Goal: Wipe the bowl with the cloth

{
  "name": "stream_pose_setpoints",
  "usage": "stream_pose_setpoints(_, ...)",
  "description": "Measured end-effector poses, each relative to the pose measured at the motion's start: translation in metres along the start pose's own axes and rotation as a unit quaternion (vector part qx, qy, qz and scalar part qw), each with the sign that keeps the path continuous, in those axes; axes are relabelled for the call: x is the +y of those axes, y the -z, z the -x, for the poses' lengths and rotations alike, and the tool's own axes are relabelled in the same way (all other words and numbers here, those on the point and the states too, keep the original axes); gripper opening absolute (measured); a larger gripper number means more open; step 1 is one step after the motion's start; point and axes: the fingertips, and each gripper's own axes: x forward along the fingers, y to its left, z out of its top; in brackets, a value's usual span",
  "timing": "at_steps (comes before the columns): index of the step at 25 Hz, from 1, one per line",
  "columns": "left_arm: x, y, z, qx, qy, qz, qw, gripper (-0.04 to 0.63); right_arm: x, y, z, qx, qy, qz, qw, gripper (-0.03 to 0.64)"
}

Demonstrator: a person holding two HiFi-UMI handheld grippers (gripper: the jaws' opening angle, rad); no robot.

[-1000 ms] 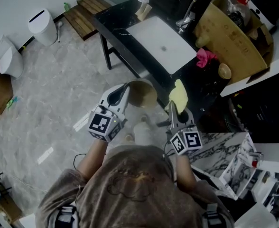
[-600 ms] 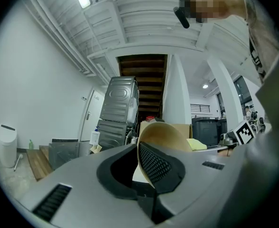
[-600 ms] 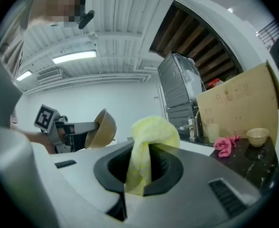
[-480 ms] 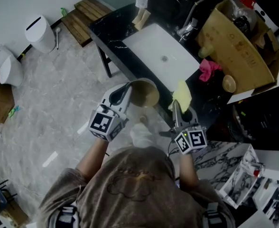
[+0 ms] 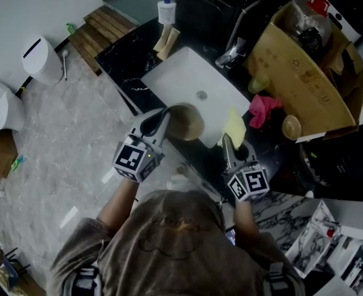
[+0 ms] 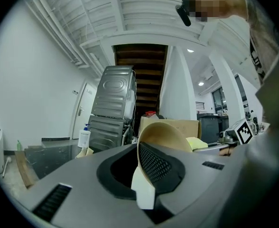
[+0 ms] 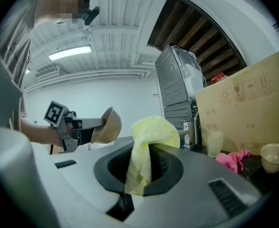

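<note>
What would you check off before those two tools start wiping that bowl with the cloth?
1. Left tool shut on the bowl rim: ok.
2. Right tool shut on the yellow cloth: ok.
3. Yellow cloth touching the bowl: not ok, they are apart.
4. Bowl above the near edge of the white sink: ok.
5. Grip firm enough for rubbing: cannot tell.

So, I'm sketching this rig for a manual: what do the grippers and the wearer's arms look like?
The left gripper and right gripper are grey tapering shells, each carrying a cube with black-and-white square markers. Each claw sits in a dark oval recess, with black mesh-textured pads. The person wears a brownish short-sleeved T-shirt.
</note>
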Motion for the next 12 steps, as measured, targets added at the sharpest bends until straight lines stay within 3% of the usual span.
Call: stream_pose_setpoints(12,0.015,-0.007,-0.081,0.028,0.083,-0.003,0.9962,0.025,-0.047,-0.011,-0.041,0.040,-0.007,0.035,0.999,0.026)
